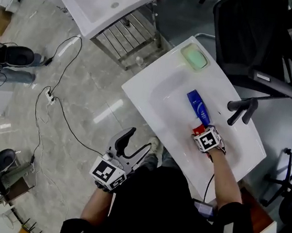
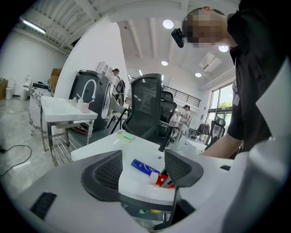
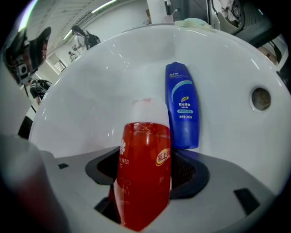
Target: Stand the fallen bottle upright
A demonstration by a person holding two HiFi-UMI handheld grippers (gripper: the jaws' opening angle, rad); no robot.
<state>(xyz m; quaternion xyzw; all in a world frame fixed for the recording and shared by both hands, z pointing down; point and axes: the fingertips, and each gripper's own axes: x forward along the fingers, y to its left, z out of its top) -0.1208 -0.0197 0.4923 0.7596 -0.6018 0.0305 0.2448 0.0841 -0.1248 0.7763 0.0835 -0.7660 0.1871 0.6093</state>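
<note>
Right gripper view: right tongs (image 3: 148, 166) wide around red bottle (image 3: 143, 177), mid basin (image 3: 91, 91); left tongs (image 2: 143, 172) wide.

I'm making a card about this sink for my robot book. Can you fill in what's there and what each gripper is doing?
sink: white, black tap at its edge
blue bottle: lying flat in the sink
right gripper: open wide, pointing down into the sink
red bottle: between that gripper's fingers, white cap toward the sink floor
left gripper: open, empty, held beside the sink

Blue bottle (image 1: 198, 107) flat in white sink (image 1: 166, 87)
</note>
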